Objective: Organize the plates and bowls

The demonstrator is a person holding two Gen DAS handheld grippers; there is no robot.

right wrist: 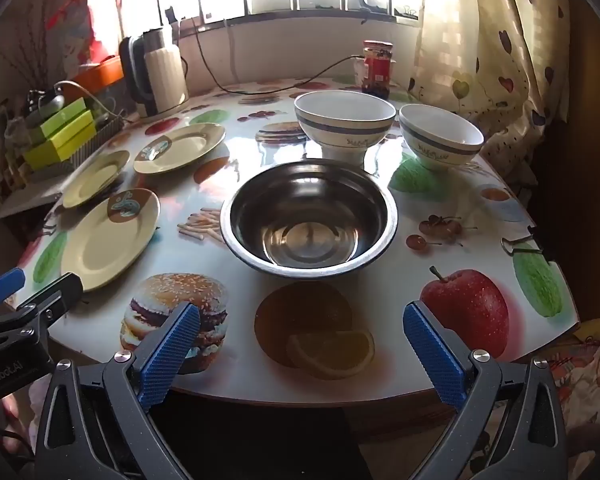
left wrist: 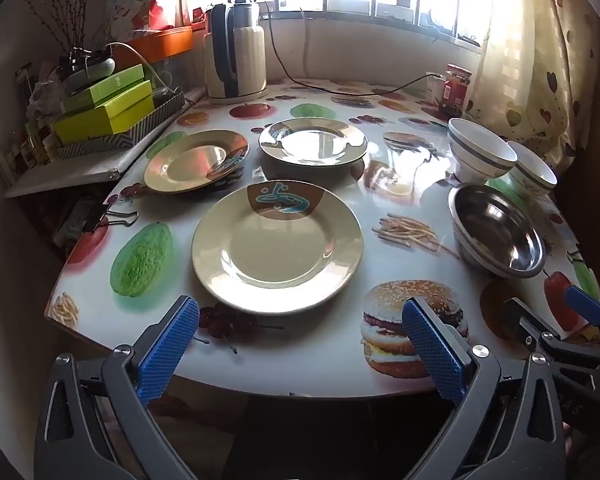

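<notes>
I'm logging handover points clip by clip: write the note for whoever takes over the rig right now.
Left hand-held gripper: open, empty, hovering at the near table edge facing the nearest plate.
Right hand-held gripper: open, empty, facing the steel bowl.
Plates: three lie separately on the left side of the table; the other two are the left plate and the far plate.
Bowls: the steel bowl sits at the right, with two white bowls behind it.
Done: nothing stacked.
Left: probably stack the plates and nest the bowls.
</notes>
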